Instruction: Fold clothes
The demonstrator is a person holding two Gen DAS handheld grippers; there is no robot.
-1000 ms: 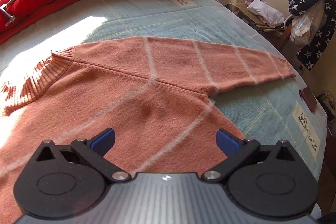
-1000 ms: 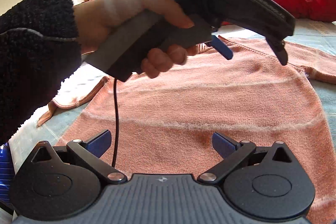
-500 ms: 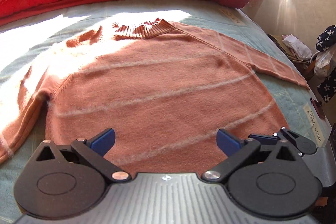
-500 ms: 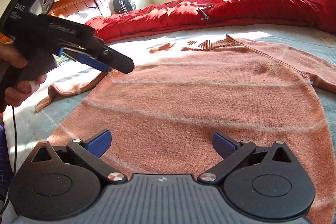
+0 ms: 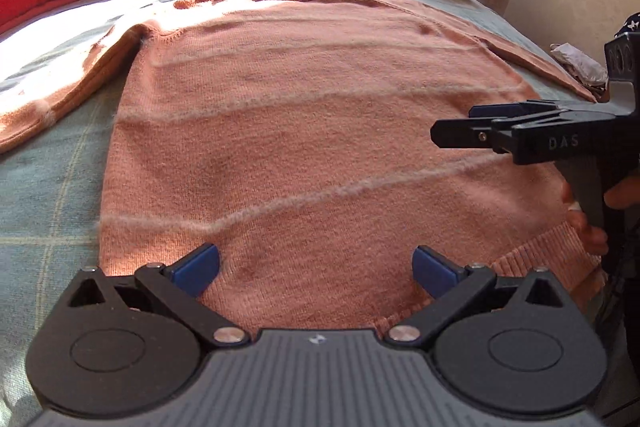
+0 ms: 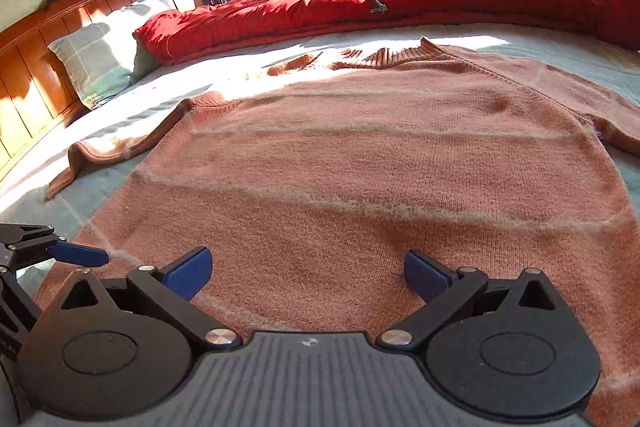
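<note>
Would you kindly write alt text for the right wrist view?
A salmon-pink knitted sweater with pale stripes lies flat on a pale green checked bedspread, the open right hand-held gripper over its hem. A red quilt lies beyond.

Salmon-pink sweater (image 5: pixel 312 147) with pale stripes — spread flat, sleeves outstretched.

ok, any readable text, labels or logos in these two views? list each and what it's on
"DAS": raised letters on the side of the right gripper, seen in the left wrist view.
Partial letters, maybe "OLAI", on the left gripper body at the right wrist view's left edge: cut off, unsure.
Print on the pillow corner: too small to read.
Small emblem on each camera mount: a mark, no letters.
Sweater: no text.
</note>
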